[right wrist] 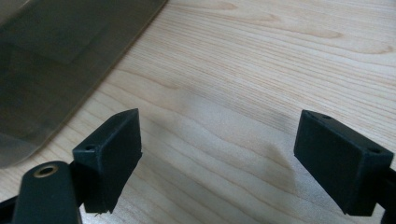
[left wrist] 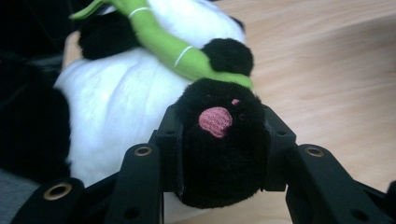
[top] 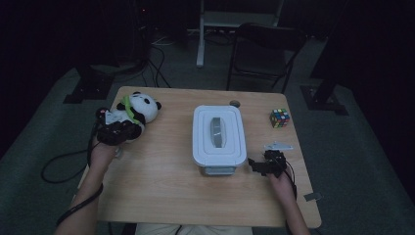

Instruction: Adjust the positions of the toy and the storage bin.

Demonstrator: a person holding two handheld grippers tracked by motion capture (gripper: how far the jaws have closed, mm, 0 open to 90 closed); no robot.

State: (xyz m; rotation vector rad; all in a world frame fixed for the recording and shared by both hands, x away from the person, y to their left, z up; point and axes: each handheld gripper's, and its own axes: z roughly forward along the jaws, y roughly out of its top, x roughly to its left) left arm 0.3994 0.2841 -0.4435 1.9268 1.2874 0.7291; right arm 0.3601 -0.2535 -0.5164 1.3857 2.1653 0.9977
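Wood table (top: 166,186), panda plush (left wrist: 140,93) paw btwn L gripper (left wrist: 219,144) jaws, clamped

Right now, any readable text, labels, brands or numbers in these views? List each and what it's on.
None readable.
Panda plush, held by the left gripper: no tag or print in view, just a pink paw pad.
White lidded box: grey handle, no lettering that I can make out.
Puzzle cube: plain colour squares.
Right gripper, open over bare wooden table: no markings.
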